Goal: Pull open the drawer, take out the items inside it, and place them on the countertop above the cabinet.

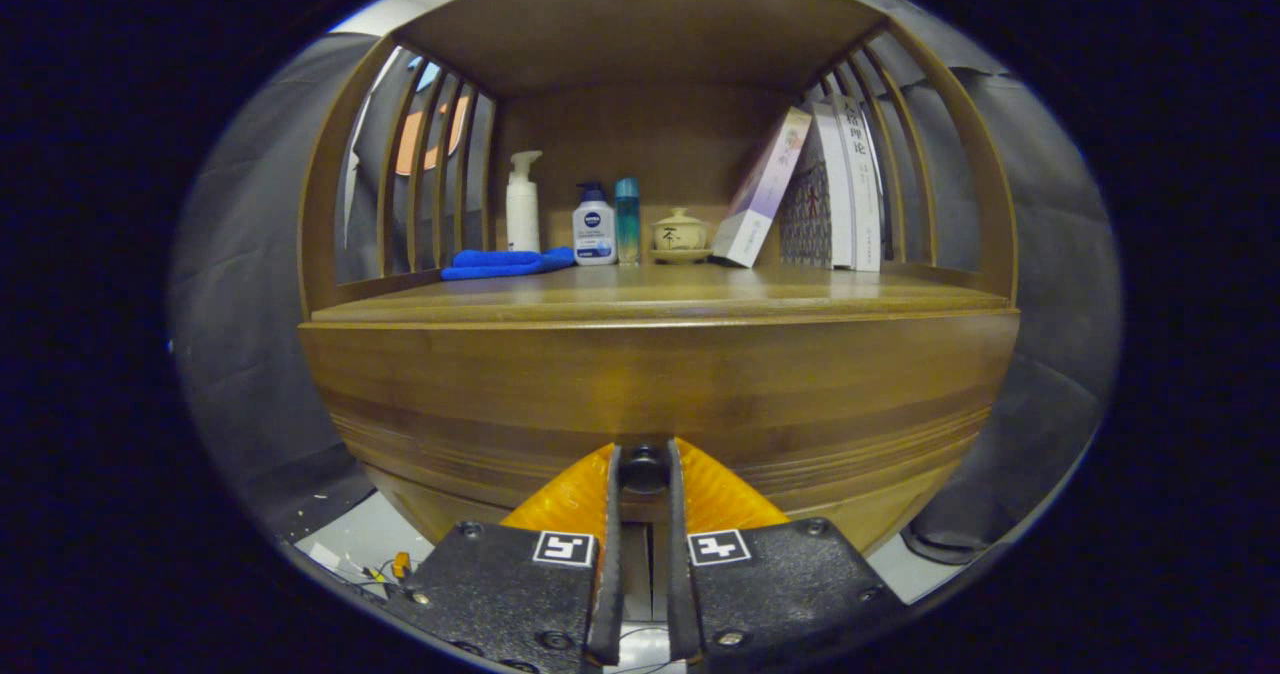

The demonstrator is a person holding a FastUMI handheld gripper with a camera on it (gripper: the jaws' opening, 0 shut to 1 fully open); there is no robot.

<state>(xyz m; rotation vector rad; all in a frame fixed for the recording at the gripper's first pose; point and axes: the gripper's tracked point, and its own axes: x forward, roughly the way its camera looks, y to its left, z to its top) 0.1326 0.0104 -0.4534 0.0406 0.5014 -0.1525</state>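
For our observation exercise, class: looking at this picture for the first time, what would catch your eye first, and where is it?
First comes the gripper, its two fingers closed on the small dark round drawer knob at the front of the curved brown wooden cabinet. Next, the bright blue folded cloth lies on the wooden countertop, beside a white pump bottle. A row of leaning books stands beyond the fingers.

Dim, warm light falls from above; the countertop [660, 299] carries a soft sheen. Fisheye bending bows the cabinet [650, 394] outward. The gripper [644, 469] sits in shadow, slightly soft.
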